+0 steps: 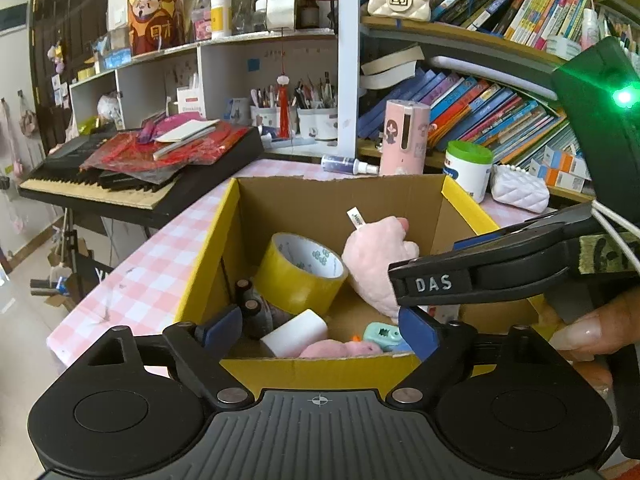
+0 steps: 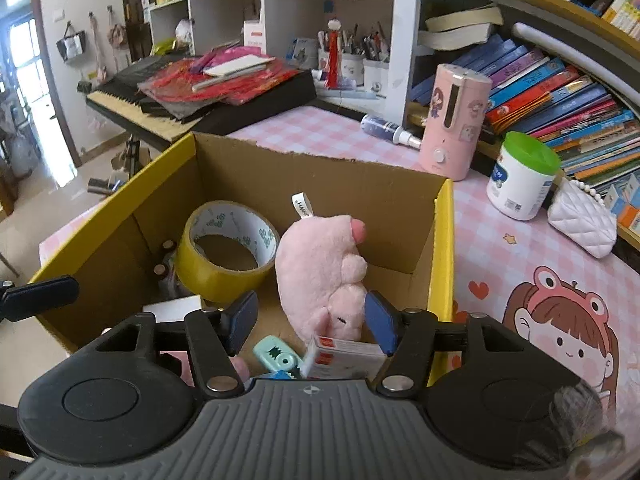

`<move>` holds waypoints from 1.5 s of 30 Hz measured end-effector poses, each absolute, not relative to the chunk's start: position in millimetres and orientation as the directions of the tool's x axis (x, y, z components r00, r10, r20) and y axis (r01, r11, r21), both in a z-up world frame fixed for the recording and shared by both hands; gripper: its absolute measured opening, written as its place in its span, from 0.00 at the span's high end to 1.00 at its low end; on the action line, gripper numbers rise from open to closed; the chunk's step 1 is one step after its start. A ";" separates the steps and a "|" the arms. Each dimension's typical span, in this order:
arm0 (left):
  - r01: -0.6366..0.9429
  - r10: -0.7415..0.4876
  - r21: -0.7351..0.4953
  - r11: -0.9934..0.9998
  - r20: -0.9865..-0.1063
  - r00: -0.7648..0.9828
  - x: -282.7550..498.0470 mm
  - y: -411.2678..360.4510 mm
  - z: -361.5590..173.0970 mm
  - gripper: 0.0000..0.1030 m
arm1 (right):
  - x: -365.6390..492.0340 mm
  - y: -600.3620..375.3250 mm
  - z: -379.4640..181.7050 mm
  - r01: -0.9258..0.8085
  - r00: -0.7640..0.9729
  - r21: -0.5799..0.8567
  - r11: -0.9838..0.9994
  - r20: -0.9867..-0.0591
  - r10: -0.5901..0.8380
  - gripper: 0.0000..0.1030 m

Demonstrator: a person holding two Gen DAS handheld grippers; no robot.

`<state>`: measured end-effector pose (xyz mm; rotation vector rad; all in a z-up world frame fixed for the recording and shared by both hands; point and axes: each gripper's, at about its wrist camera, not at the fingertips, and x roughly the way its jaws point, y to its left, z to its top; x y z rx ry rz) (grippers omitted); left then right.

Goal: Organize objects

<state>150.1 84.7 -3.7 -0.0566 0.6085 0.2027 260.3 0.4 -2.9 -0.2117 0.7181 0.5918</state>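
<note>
A lived-in home study: crammed bookshelves, a keyboard piano, pen pots, pink checked tablecloth

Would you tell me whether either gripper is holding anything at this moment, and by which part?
Nothing is held. The left gripper and right gripper both hang with jaws open over the yellow-rimmed cardboard box, clear of the pink plush toy.

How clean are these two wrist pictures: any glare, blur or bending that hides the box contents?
Left wrist view: a green lamp flares at the right edge, the bookshelf bows from the fisheye lens, and the box contents stay sharp. Right wrist view: the doorway at the left is blown out, the shelves bend too, and the tape roll and pink plush are clear.
</note>
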 end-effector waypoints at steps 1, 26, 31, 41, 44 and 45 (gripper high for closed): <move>-0.206 0.173 0.007 0.979 -0.569 0.804 147.0 85.3 -2.6 0.14 | 256.9 -0.9 -0.7 -0.565 0.609 0.020 0.825 -0.664 0.434 0.44; -0.233 0.181 -0.017 0.972 -0.572 0.800 43.3 92.7 12.5 0.04 | 85.8 -50.8 19.1 -0.181 0.837 -0.086 0.980 -0.537 0.107 0.30; -0.205 0.150 -0.029 0.978 -0.583 0.799 25.1 86.6 10.3 0.03 | 58.8 -63.1 11.5 -0.103 0.833 -0.094 0.990 -0.552 0.034 0.17; -0.132 0.089 -0.029 0.991 -0.596 0.798 6.4 64.8 8.5 0.02 | 23.9 -89.4 1.3 0.004 0.803 -0.086 0.996 -0.593 -0.055 0.00; -0.118 0.089 -0.009 0.993 -0.595 0.799 4.3 56.9 6.9 0.00 | 19.7 -94.7 -0.4 0.023 0.794 -0.096 0.995 -0.603 -0.076 0.00; -0.119 0.097 0.003 0.993 -0.594 0.799 4.3 54.3 6.2 0.00 | 18.1 -96.6 -0.9 0.030 0.792 -0.100 0.995 -0.604 -0.084 0.00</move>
